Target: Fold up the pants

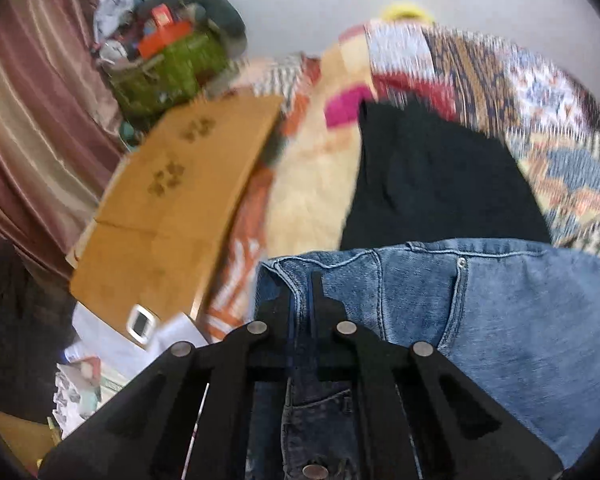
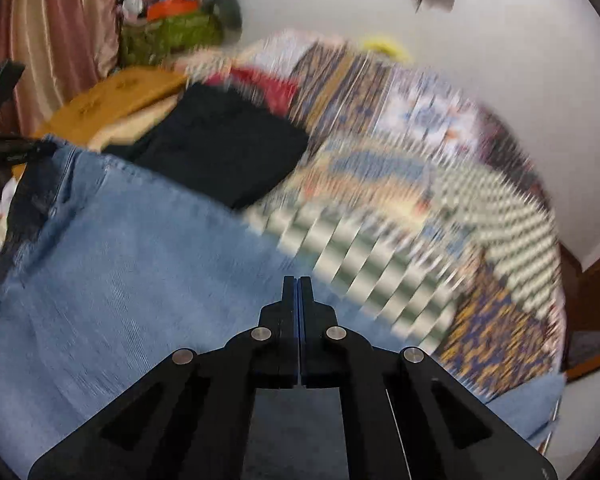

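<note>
Light blue jeans hang between my two grippers above a patchwork bedspread. My left gripper is shut on the waistband end of the jeans, near a pocket seam. My right gripper is shut on a far edge of the same jeans, fingers pressed together with a thin fold between them. The left gripper shows at the left edge of the right wrist view, holding the waistband corner. Both views are motion-blurred.
A folded black garment lies on the bedspread behind the jeans. A cardboard sheet lies at the bed's left side. A cluttered green bag, a striped curtain and a white wall stand beyond.
</note>
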Demonstrator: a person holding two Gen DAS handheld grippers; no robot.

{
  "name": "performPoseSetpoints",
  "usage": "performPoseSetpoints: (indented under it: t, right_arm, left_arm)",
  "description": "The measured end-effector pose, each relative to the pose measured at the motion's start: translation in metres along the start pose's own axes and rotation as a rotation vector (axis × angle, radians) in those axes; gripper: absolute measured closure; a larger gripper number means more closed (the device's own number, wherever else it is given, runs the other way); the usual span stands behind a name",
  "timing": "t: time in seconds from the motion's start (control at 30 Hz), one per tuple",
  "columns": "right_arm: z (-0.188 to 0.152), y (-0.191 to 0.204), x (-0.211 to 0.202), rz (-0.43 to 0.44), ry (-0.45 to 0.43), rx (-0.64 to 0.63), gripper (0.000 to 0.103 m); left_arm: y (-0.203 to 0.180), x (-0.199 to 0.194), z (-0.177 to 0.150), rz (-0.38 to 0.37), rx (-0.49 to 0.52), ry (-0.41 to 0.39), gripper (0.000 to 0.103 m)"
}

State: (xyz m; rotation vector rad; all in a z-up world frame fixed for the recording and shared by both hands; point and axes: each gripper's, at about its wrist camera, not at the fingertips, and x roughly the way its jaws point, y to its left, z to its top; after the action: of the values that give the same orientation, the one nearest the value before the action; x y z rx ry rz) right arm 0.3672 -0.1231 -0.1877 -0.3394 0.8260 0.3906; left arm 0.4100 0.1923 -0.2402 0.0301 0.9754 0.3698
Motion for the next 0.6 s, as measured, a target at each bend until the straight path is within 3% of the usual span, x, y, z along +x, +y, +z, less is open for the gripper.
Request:
performPoseSetpoints:
  t: [0.1,0.17,0.23,0.3,0.33,0.37,0.6]
  right_arm:
    - [0.022,-0.014,-0.019,0.009,-0.042,0.038,0.103]
    - [0.030,-0.016,-0.023,0.058,-0.012,0.004,0.103]
    - [0.025,-0.017,-0.024,0.051,-0.020,-0.009,0.097]
    - [0.016,-0.017,-0.012,0.086,0.051,-0.027,0.077]
    - [0.007,-0.017,-0.006,0.106,0.084,-0.025,0.059]
    - [0.001,-0.016,-0.001,0.112,0.102,-0.020,0.055]
    - [-0.015,-0.019,0.054,0.090,0.205,-0.061,0.055]
  left_arm:
    - [0.014,-0.024,0.013,-0.022,-0.026,-0.058,0.097]
    - [0.021,-0.032,0.013,-0.057,-0.034,-0.060,0.097]
    - [0.023,-0.032,0.005,-0.072,-0.023,-0.040,0.097]
    - [0.019,-0.027,-0.001,-0.065,-0.005,-0.023,0.097]
    - [0.017,-0.024,-0.004,-0.063,0.003,-0.016,0.097]
    - [0.013,-0.020,-0.006,-0.062,0.008,-0.009,0.097]
    - [0.002,0.001,-0.014,-0.051,0.027,0.010,0.097]
